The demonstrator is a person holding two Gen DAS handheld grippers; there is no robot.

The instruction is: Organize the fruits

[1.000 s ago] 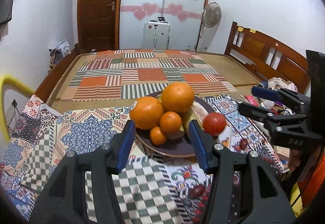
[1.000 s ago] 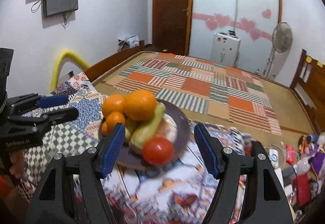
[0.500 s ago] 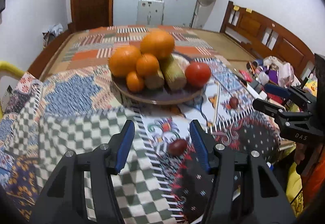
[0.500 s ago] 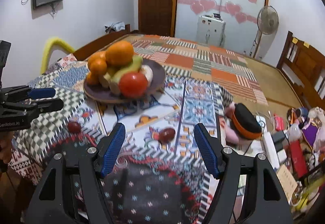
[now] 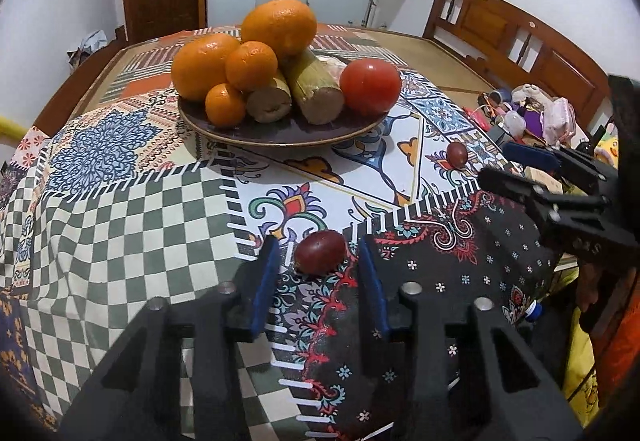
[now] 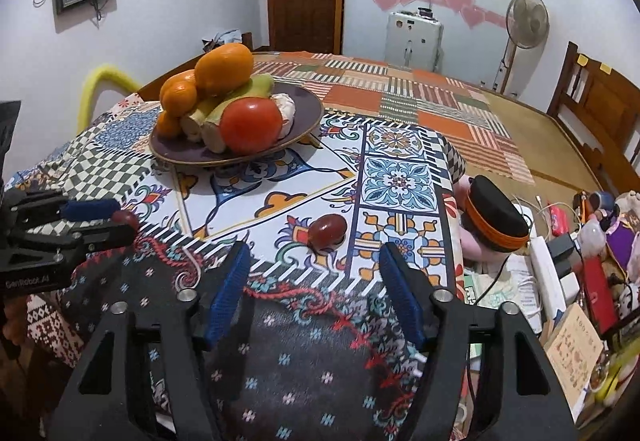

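Note:
A dark plate (image 5: pixel 280 137) on the patterned tablecloth holds several oranges (image 5: pixel 280 26), two cut cane pieces (image 5: pixel 316 89) and a red tomato (image 5: pixel 370 87); it also shows in the right wrist view (image 6: pixel 224 157). A small dark red fruit (image 5: pixel 320 252) lies on the cloth just ahead of my open left gripper (image 5: pixel 318 255), between its fingertips. A second dark red fruit (image 6: pixel 329 229) lies a little beyond my open right gripper (image 6: pixel 314 261); it also shows in the left wrist view (image 5: pixel 457 154). Both grippers are empty.
A black and orange case (image 6: pixel 494 221) and a clutter of boxes and cables (image 6: pixel 568 253) sit off the table's right side. A bed with a striped mat (image 6: pixel 400 93) lies behind. A yellow chair back (image 6: pixel 102 81) stands at the left.
Both grippers have drawn back and lowered toward the table's near edge. The left one now has the near dark red fruit between its fingertips; the right one is closer to the second fruit.

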